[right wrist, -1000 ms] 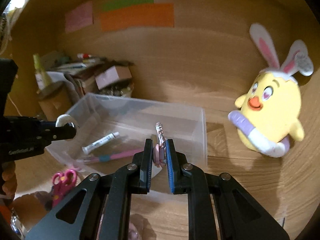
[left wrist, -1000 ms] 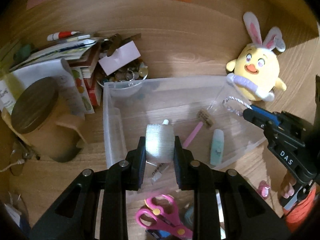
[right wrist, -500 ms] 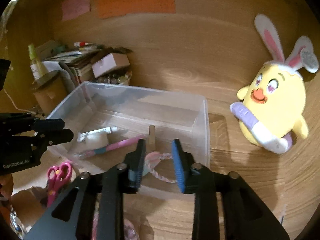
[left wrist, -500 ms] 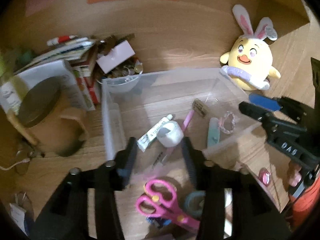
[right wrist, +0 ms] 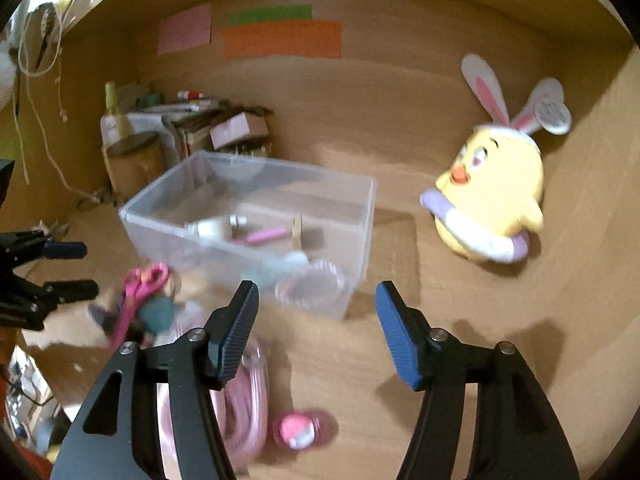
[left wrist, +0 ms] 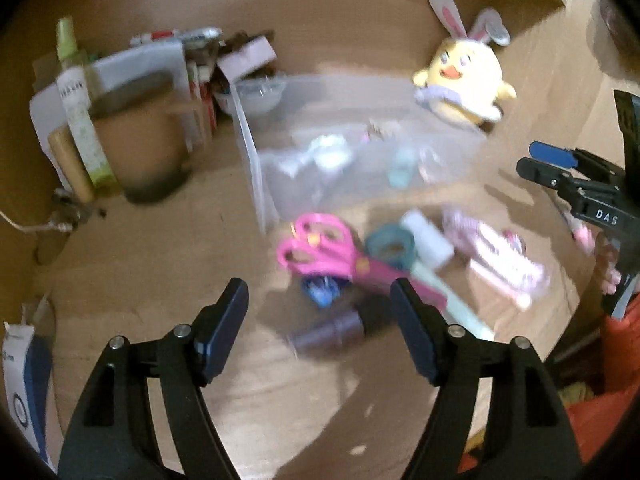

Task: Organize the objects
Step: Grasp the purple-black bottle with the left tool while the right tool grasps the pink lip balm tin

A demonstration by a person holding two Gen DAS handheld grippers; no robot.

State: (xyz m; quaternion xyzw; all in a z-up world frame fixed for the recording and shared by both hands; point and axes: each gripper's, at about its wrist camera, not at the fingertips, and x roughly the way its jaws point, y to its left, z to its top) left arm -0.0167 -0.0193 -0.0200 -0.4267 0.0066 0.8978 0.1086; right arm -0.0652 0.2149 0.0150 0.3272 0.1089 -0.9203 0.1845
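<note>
A clear plastic bin (left wrist: pixel 256 168) (right wrist: pixel 362 224) stands on the wooden desk and holds a white tape roll (right wrist: pixel 212 228), a pink pen (right wrist: pixel 262 235), a teal item and a pink braided loop (right wrist: pixel 310 286). My left gripper (left wrist: pixel 320 320) is open and empty, above pink scissors (left wrist: pixel 320 250), a teal tape ring (left wrist: pixel 390 242) and a dark tube (left wrist: pixel 328 334) in front of the bin. My right gripper (right wrist: pixel 316 328) is open and empty, near the bin's front right corner. A small pink round item (right wrist: pixel 298 432) and a pink packet (right wrist: pixel 244 396) lie below it.
A yellow bunny plush (right wrist: pixel 490 196) (left wrist: pixel 460 80) sits right of the bin. A brown jar (left wrist: pixel 138 136), a green bottle (left wrist: pixel 80 108), books and a bowl of small items (left wrist: pixel 256 92) crowd the left back. Coloured notes (right wrist: pixel 280 38) hang on the back wall.
Both grippers opened and let go: the tape roll and the braided loop now lie in the bin. Both grippers pulled back from the bin toward the items in front of it.
</note>
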